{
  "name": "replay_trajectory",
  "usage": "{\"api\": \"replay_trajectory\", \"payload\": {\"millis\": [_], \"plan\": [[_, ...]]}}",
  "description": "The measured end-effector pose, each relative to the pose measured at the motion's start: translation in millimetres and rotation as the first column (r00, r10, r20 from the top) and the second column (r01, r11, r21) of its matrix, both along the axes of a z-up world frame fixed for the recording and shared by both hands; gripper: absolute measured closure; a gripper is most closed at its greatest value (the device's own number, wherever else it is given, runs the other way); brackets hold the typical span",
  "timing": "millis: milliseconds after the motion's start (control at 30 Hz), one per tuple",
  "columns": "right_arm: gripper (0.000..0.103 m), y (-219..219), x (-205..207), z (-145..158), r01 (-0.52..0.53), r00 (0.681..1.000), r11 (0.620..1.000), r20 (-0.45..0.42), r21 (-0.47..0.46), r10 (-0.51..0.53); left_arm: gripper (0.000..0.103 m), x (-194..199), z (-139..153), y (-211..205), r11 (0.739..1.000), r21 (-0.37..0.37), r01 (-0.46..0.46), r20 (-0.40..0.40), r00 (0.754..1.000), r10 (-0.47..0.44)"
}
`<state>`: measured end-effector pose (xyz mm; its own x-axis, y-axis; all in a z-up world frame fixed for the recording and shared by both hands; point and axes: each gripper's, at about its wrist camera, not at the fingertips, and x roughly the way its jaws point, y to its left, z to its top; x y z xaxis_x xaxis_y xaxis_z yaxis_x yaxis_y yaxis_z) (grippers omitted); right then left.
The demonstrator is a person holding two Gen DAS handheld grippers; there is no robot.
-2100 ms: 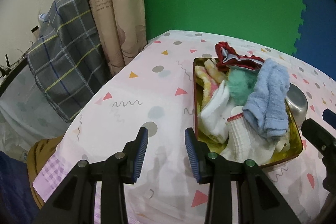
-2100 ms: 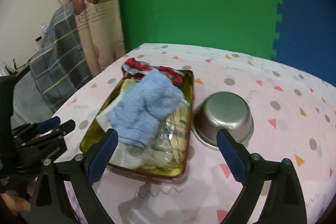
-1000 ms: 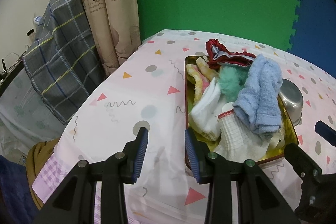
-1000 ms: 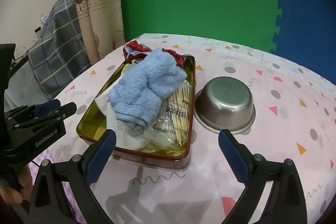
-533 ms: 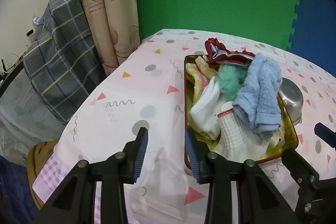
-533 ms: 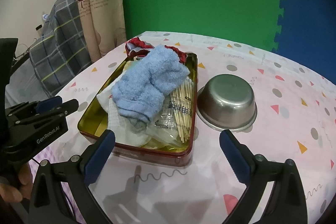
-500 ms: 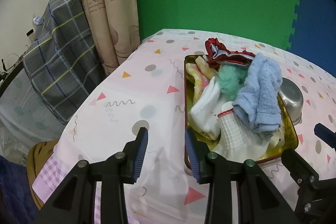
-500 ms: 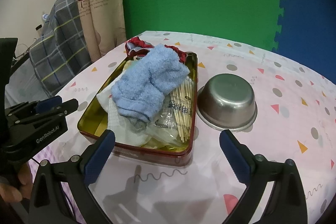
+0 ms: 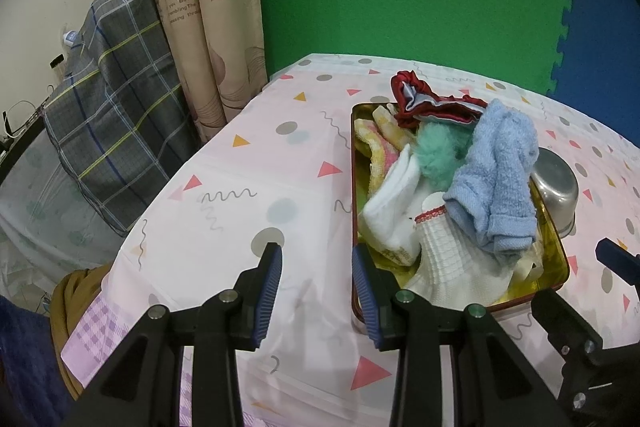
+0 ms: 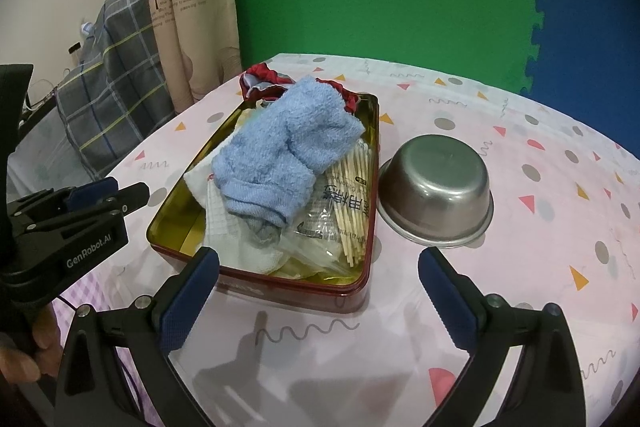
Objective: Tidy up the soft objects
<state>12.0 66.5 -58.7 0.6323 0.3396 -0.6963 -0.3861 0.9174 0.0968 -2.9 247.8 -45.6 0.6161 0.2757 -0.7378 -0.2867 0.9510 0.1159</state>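
Both grippers hang over the near edge of the table (image 10: pixel 520 99), neither touching anything; the left gripper (image 9: pixel 316 291) has its jaws partly apart with only tablecloth between them, just beside the tin's near left corner; the right gripper (image 10: pixel 318 291) stands spread wide and empty, straddling the near end of the tin (image 10: pixel 360 291). The soft things sit heaped in that tin: a blue towel (image 10: pixel 288 155) on top, a white sock (image 9: pixel 394 211) and a ribbed white cloth (image 9: pixel 444 259) under it, a green fluffy ball (image 9: pixel 438 151), a yellow cloth (image 9: pixel 380 139), and a red cloth (image 9: pixel 432 103) draped over the far rim. Risks, as judged from here: the pile is tangled, so lifting the towel may drag the cloth beneath it out too; a bag of toothpicks (image 10: pixel 348 203) lies against the towel's right side, and a careless pinch could catch the plastic or scatter sticks; the tin looks light, so a snagged pull may slide or tip it; the steel bowl (image 10: pixel 436 187) sits just beside the tin, so a sideways swing of the right gripper could knock it; the two grippers are close, so they may collide over the tin.
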Motion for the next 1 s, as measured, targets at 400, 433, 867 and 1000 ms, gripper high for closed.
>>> {"api": "replay_trajectory", "payload": {"millis": [400,433,867,1000], "plan": [[0.003,2.1,-1.6,-3.1,-0.014,1.0,1.0,-0.014,-0.014,0.014,0.066,-0.1,-0.2,-0.2,1.0,0.0,0.0,0.0,1.0,0.0],[0.003,2.0,-1.5,-3.6,-0.015,1.0,1.0,-0.016,-0.015,0.014,0.066,-0.2,-0.1,0.0,1.0,-0.002,0.001,0.001,1.0,-0.001],[0.003,1.7,-2.2,-4.8,-0.013,1.0,1.0,-0.019,-0.015,0.013,0.066,-3.1,3.2,-2.2,1.0,0.001,0.009,0.022,1.0,-0.009],[0.003,2.2,-2.2,-5.0,-0.014,1.0,1.0,-0.018,-0.016,0.014,0.066,-2.7,4.5,-1.1,1.0,0.002,0.002,0.024,1.0,-0.002]]}}
